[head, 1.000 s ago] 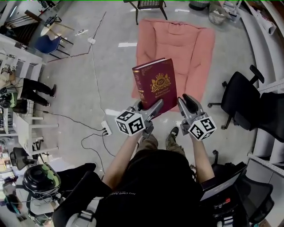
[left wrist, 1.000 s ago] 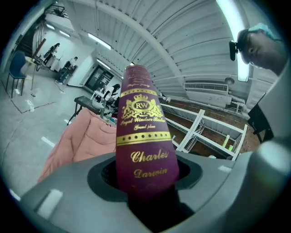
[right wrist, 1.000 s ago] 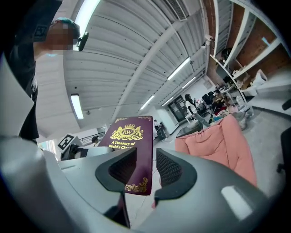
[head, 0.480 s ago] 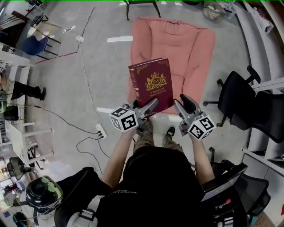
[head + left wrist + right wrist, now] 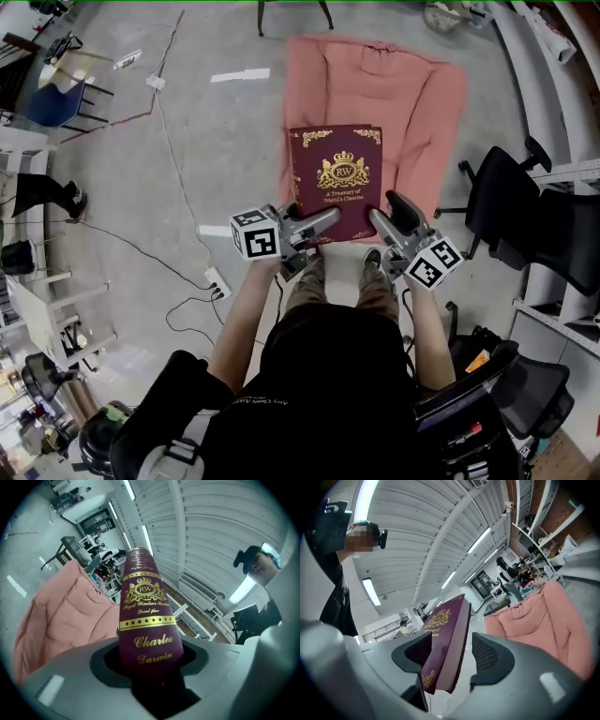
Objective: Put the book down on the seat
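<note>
Pointing both grippers level, you are clamping your left gripper (image 5: 323, 228) on the book (image 5: 336, 173) at its spine. Your right gripper (image 5: 386, 211) has just been opening its jaws, a book corner sitting loose between them.

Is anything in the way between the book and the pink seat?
No, nothing visible. The book is held at the front edge of the seat, and the seat's pink top beyond it is bare.
</note>
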Available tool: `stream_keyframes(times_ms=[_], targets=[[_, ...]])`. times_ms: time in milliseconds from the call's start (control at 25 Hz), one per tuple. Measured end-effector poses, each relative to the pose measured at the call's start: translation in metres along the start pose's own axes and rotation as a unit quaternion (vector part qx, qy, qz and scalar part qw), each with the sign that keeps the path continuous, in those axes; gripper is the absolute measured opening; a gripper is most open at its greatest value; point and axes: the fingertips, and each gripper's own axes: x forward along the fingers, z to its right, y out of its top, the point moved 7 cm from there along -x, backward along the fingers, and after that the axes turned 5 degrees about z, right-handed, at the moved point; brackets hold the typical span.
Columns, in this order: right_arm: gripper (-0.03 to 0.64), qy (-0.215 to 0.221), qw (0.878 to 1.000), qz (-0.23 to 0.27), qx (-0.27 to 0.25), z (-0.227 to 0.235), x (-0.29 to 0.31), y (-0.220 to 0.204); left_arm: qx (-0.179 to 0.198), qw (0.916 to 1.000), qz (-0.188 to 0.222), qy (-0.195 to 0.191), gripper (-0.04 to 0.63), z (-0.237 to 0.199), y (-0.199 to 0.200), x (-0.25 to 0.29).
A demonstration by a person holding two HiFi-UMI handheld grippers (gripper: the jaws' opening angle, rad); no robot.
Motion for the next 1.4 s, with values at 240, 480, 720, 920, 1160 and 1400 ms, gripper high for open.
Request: stream_keyframes(times_ms=[240, 480, 720, 920, 1160, 1400], targets=[[0.298, 0.051, 0.998, -0.005, 0.044, 0.011, 0.010, -0.001, -0.014, 0.9994, -0.008, -0.030, 0.241, 0.001, 0.001, 0.007], [0.302, 0.121, 0.986, -0.001, 0.111, 0.011, 0.016, 0.003, -0.061, 0.9963, 0.015, -0.058, 0.241, 0.000, -0.004, 0.010], [0.301, 0.133, 0.983, -0.039, 0.122, 0.009, 0.017, -0.002, -0.076, 0.9947, -0.005, -0.069, 0.239, -0.005, -0.009, 0.010], [0.304, 0.137, 0.977, -0.061, 0.150, 0.016, 0.023, -0.012, -0.077, 0.9941, -0.015, -0.074, 0.239, -0.014, -0.010, 0.010], [0.270, 0.148, 0.963, -0.071, 0.214, 0.029, 0.013, -0.038, -0.084, 0.9930, -0.032, -0.077, 0.236, -0.031, -0.032, 0.020], [0.262, 0.099, 0.962, -0.049, 0.249, 0.039, 0.002, -0.062, -0.071, 0.9947, -0.053, -0.051, 0.236, -0.046, -0.047, 0.021]])
